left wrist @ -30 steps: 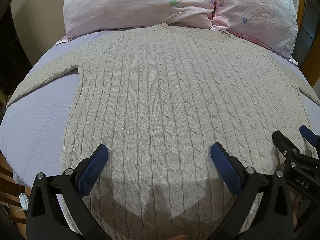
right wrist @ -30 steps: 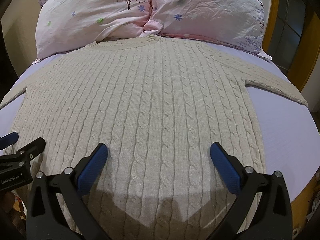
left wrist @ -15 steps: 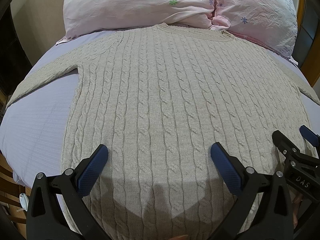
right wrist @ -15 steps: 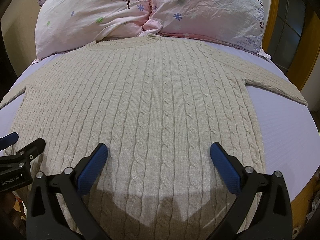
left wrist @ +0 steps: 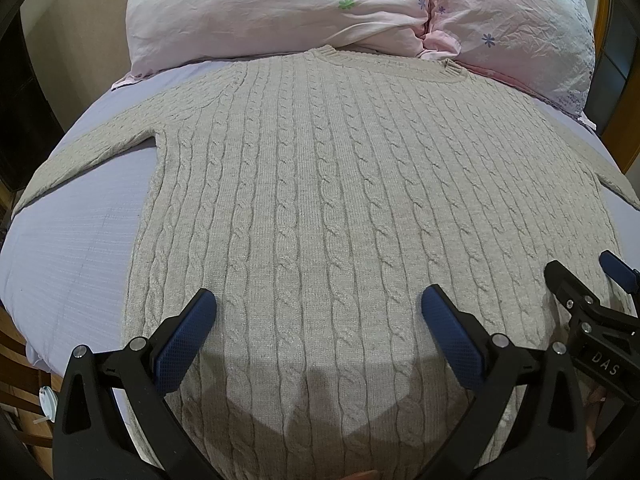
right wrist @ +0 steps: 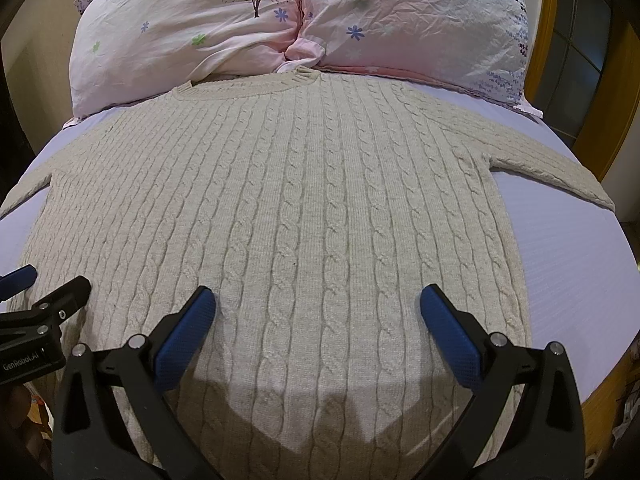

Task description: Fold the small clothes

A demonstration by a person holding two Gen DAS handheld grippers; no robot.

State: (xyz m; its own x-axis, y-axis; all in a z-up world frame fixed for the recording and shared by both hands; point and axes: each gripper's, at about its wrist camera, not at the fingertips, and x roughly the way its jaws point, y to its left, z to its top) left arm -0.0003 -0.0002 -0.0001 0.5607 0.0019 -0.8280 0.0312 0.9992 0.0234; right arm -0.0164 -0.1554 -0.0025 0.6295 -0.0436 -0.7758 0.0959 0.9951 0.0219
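A beige cable-knit sweater [left wrist: 340,184] lies flat and spread on the bed, collar toward the pillows, sleeves out to both sides; it also shows in the right wrist view [right wrist: 304,200]. My left gripper [left wrist: 318,312] is open and empty, hovering over the sweater's lower left part. My right gripper [right wrist: 318,312] is open and empty over the lower right part. Each gripper shows at the edge of the other's view: the right gripper [left wrist: 584,280] and the left gripper [right wrist: 52,284].
The sweater rests on a lilac bedsheet [left wrist: 80,232], also in the right wrist view [right wrist: 580,264]. Two pink flowered pillows [left wrist: 280,8] [right wrist: 420,20] lie behind the collar. A wooden bed frame [right wrist: 600,80] runs along the right side.
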